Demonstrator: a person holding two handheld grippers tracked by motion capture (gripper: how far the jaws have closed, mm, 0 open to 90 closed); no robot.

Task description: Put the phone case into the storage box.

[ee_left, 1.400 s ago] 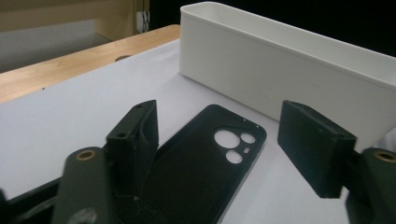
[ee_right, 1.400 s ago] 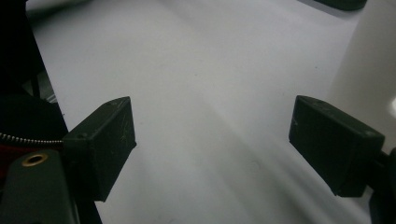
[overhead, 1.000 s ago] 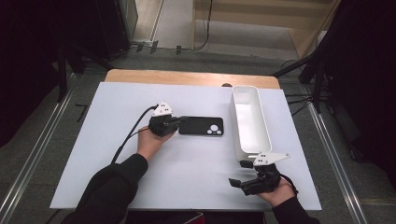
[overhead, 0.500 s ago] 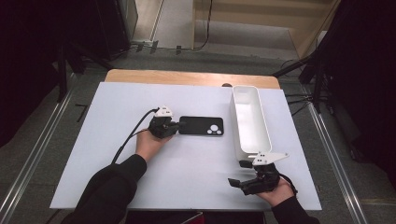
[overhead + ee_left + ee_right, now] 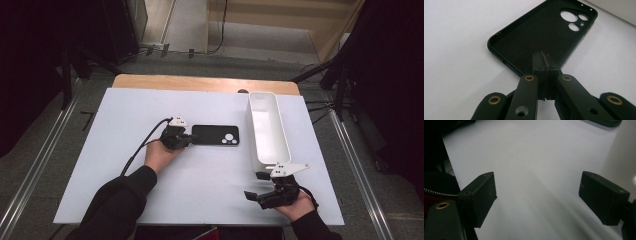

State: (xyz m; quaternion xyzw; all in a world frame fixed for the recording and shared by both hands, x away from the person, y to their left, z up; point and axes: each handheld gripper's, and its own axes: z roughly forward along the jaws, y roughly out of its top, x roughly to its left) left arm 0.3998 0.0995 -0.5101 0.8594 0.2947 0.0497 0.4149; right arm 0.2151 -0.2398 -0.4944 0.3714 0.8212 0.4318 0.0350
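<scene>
Near the front right edge of the white worktop (image 5: 125, 150), the right gripper (image 5: 261, 190) rests with its jaws spread wide, nothing between them. Farther in, left of center, the left gripper (image 5: 186, 138) is clenched on the near edge of a black phone case (image 5: 216, 135), which lies flat, inside up. A long white tray (image 5: 270, 127) stands just right of the case.

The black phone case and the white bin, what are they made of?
The phone case looks like soft matte rubber or silicone: dull black, thin raised rim, empty camera holes. The white bin looks like smooth hard plastic, with thin, even, slightly glossy walls.
</scene>
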